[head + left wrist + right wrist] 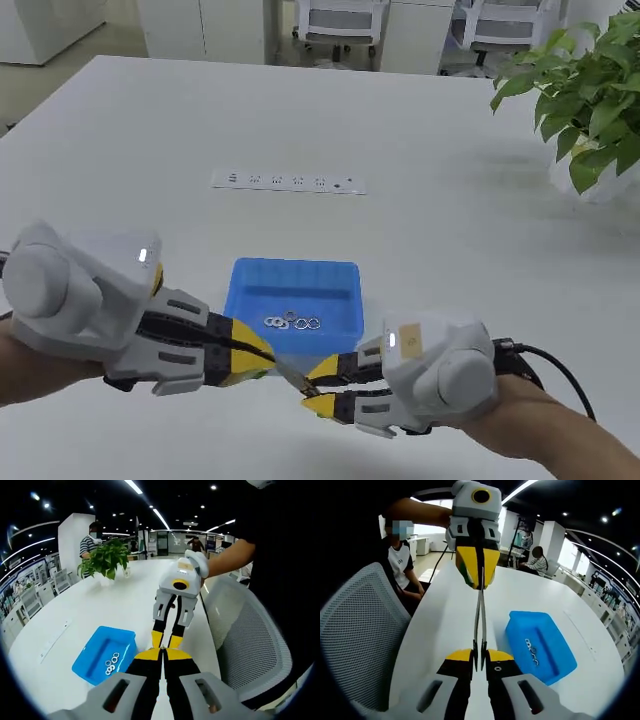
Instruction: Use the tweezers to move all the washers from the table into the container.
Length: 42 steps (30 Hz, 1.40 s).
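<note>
In the head view, the left gripper (265, 355) comes in from the left and the right gripper (310, 388) from the right, tips nearly meeting over the white table (450, 250). The thin metal tweezers (290, 374) bridge them. Just beyond sits the blue container (293, 290) with the washers (292, 322) clustered on its floor. A power strip (288, 182) lies farther back and a plant (590, 100) stands at the right.

In the left gripper view, our own jaws are pressed together, the right gripper straight ahead, the container to the left.

In the right gripper view, the tweezers run from the left gripper's closed jaws to ours, which pinch the two prongs. The container lies to the right.
</note>
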Tool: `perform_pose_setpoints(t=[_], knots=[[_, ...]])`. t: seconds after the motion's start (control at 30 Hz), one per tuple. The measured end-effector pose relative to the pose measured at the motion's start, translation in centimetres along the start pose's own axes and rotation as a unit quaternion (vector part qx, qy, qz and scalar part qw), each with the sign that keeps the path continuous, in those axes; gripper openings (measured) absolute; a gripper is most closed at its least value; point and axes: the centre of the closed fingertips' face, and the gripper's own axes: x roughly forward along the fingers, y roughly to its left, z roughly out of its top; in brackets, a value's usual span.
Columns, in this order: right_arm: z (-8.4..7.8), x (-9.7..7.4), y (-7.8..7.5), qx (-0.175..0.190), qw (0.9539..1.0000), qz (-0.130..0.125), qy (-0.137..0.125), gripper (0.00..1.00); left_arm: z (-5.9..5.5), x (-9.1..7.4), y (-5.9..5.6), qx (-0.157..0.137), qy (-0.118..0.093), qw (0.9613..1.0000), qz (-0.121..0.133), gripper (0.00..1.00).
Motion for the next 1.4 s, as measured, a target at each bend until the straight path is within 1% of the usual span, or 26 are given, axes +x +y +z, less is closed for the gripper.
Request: perform_pose_setpoints(t=[0.07, 0.1, 0.2, 0.3, 0.37, 0.43, 0.47, 0.53, 0.67, 0.77, 0.83, 0.87, 0.97, 1.07, 1.13, 1.23, 1.33, 1.37, 1.4], knots=[[-0.3, 0.0, -0.1, -0.001, 1.0000, 0.002, 0.004, 0.11, -0.3, 0.2, 0.1, -0.001, 0.002, 1.0000, 0.001, 0.05], [-0.4, 0.0, -0.1, -0.003, 1.0000, 0.002, 0.007, 0.11, -0.5, 0.3, 0.1, 0.000, 0.008, 1.0000, 0.001, 0.05], [-1.2, 0.2, -0.4, -0.007, 0.9998, 0.004, 0.019, 0.11, -2.0, 0.6, 0.4, 0.009, 0.040, 0.9992, 0.002, 0.05], [-1.5, 0.2, -0.5, -0.009, 0.9996, 0.004, 0.026, 0.11, -2.8, 0.9, 0.6, 0.011, 0.054, 0.9985, 0.003, 0.05], [-1.8, 0.3, -0.6, -0.008, 0.9995, 0.005, 0.029, 0.11, -3.2, 1.0, 0.7, 0.012, 0.059, 0.9982, 0.004, 0.05], [-2.1, 0.4, -0.7, -0.007, 0.9994, 0.005, 0.033, 0.11, -3.9, 1.3, 0.8, 0.014, 0.072, 0.9973, 0.006, 0.05], [-2.3, 0.5, -0.7, -0.008, 0.9993, 0.006, 0.037, 0.11, -4.4, 1.4, 0.8, 0.016, 0.084, 0.9963, 0.006, 0.05], [-2.6, 0.6, -0.6, -0.012, 0.9989, 0.011, 0.043, 0.11, -5.2, 1.7, 0.6, 0.017, 0.100, 0.9949, 0.003, 0.05], [-3.1, 1.0, -0.5, -0.016, 0.9984, 0.019, 0.051, 0.11, -6.2, 2.0, 0.6, 0.016, 0.116, 0.9931, 0.000, 0.05], [-3.5, 1.4, -0.2, -0.021, 0.9977, 0.026, 0.059, 0.11, -7.0, 2.2, 0.5, 0.020, 0.134, 0.9908, -0.003, 0.05], [-3.7, 1.6, -0.1, -0.022, 0.9973, 0.030, 0.063, 0.11, -7.7, 2.4, 0.4, 0.023, 0.147, 0.9889, -0.004, 0.05], [-3.7, 1.7, -0.1, -0.025, 0.9971, 0.031, 0.065, 0.11, -8.3, 2.4, 0.5, 0.024, 0.153, 0.9879, -0.005, 0.05], [-4.0, 1.9, 0.0, -0.024, 0.9969, 0.035, 0.067, 0.11, -8.9, 2.4, 0.6, 0.022, 0.160, 0.9869, -0.006, 0.05], [-4.2, 2.2, 0.0, -0.022, 0.9964, 0.038, 0.073, 0.12, -9.8, 2.7, 0.8, 0.023, 0.177, 0.9840, -0.009, 0.05], [-4.5, 2.4, -0.1, -0.023, 0.9958, 0.039, 0.080, 0.12, -10.0, 2.9, 0.9, 0.025, 0.182, 0.9829, -0.008, 0.05], [-4.8, 2.5, -0.1, -0.021, 0.9950, 0.042, 0.088, 0.12, -10.3, 3.2, 1.0, 0.024, 0.188, 0.9817, -0.012, 0.05], [-5.1, 2.6, 0.1, -0.018, 0.9944, 0.047, 0.093, 0.12, -10.8, 3.4, 0.9, 0.020, 0.197, 0.9800, -0.016, 0.05], [-5.3, 2.7, 0.0, -0.017, 0.9943, 0.046, 0.095, 0.13, -11.2, 3.5, 0.8, 0.020, 0.204, 0.9785, -0.019, 0.05], [-5.3, 2.7, 0.0, -0.016, 0.9943, 0.045, 0.095, 0.14, -11.4, 3.6, 0.8, 0.019, 0.208, 0.9779, -0.019, 0.05]])
